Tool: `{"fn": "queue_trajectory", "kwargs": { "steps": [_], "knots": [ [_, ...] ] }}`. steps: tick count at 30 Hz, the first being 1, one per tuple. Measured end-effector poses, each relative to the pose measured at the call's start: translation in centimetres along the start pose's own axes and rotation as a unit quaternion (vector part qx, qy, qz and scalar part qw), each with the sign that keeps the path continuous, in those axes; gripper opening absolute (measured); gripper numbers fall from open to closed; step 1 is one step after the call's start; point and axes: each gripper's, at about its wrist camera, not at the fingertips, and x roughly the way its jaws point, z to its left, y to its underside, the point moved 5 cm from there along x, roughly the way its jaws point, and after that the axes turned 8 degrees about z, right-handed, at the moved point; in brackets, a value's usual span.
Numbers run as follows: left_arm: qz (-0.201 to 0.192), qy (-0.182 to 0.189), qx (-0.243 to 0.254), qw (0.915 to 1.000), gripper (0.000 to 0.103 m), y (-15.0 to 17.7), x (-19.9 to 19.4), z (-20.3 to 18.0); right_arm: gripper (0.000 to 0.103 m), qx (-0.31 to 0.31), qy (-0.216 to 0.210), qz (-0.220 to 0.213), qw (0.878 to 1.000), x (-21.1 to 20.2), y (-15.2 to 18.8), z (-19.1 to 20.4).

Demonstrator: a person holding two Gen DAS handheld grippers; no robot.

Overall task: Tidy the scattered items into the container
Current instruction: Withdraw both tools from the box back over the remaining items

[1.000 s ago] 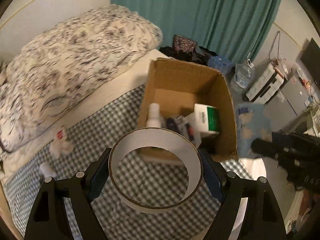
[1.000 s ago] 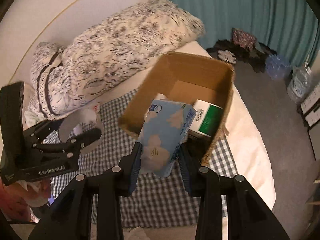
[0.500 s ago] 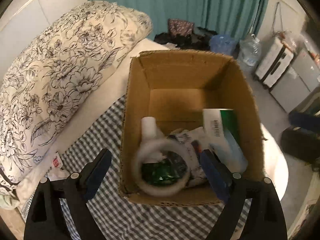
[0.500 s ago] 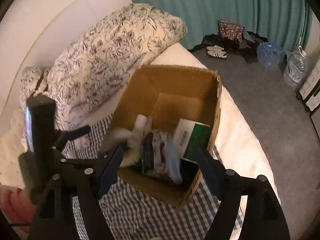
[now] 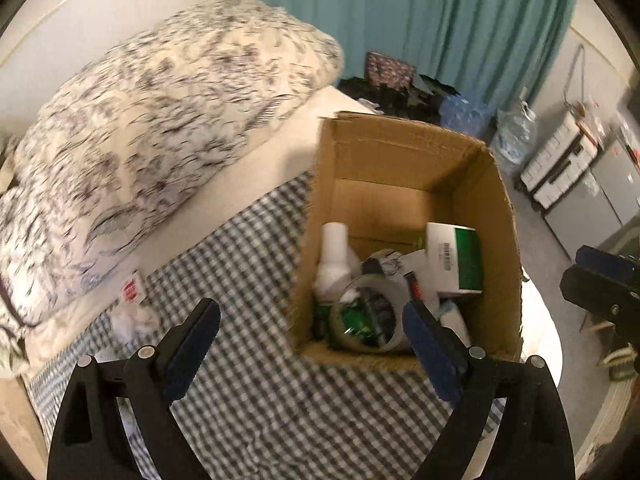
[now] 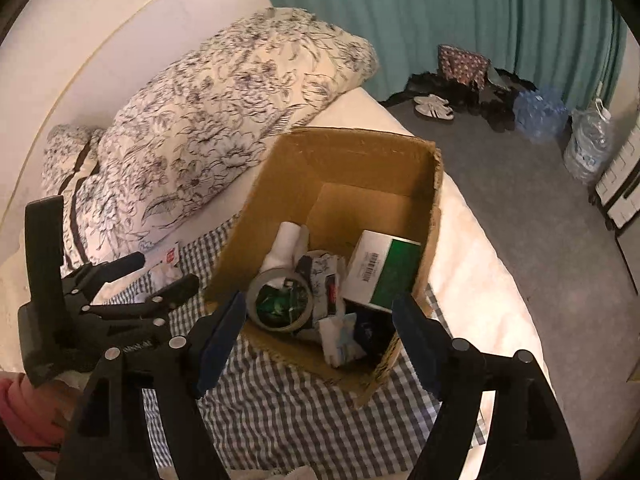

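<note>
With my left gripper (image 5: 310, 330) and right gripper (image 6: 320, 334) both spread empty, I eye the light, crushable white wrapper (image 5: 132, 314) left of the cardboard box (image 5: 496, 216), best pinched mid-bunch.

Cardboard box (image 6: 360, 152): on the checked cloth (image 6: 280, 400), open-topped.
Inside: tape roll (image 6: 280, 300), white bottle (image 6: 286, 246), green-white carton (image 6: 380, 272), perhaps a tissue pack (image 6: 340, 340).
Right gripper (image 6: 318, 340): jaws apart, empty.
</note>
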Motion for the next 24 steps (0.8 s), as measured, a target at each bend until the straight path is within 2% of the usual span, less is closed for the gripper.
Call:
{"fn": "queue_trajectory", "kwargs": {
  "steps": [3,6,9,11,15,20,24],
  "knots": [
    [-0.011,-0.028,-0.021,0.9993,0.099,1.4,-1.6,2.5,0.077,-0.018,0.001,-0.005,1.0,-0.6,0.6,2.0],
    [-0.02,-0.045,-0.053,0.9974,0.099,2.9,-3.1,5.4,0.087,-0.034,0.005,-0.01,0.999,-1.2,1.3,4.1],
    [-0.032,-0.06,-0.088,0.9938,0.099,5.0,-5.1,8.6,0.09,-0.049,0.002,-0.012,0.999,-1.6,1.9,6.5],
    [-0.04,-0.065,-0.112,0.9908,0.099,6.8,-6.5,10.6,0.091,-0.063,-0.003,-0.01,0.998,-1.7,2.6,8.5],
    [-0.037,-0.062,-0.148,0.9864,0.099,10.7,-8.5,14.4,0.103,-0.088,-0.001,-0.01,0.996,-1.7,4.0,12.7],
    [-0.032,-0.082,-0.188,0.9783,0.099,16.1,-9.9,19.5,0.103,-0.147,0.009,-0.004,0.989,-1.1,6.2,18.7],
    [-0.02,-0.093,-0.217,0.9715,0.099,20.1,-10.5,23.1,0.103,-0.166,-0.004,0.003,0.986,-0.4,8.2,22.5]
  ]
}}
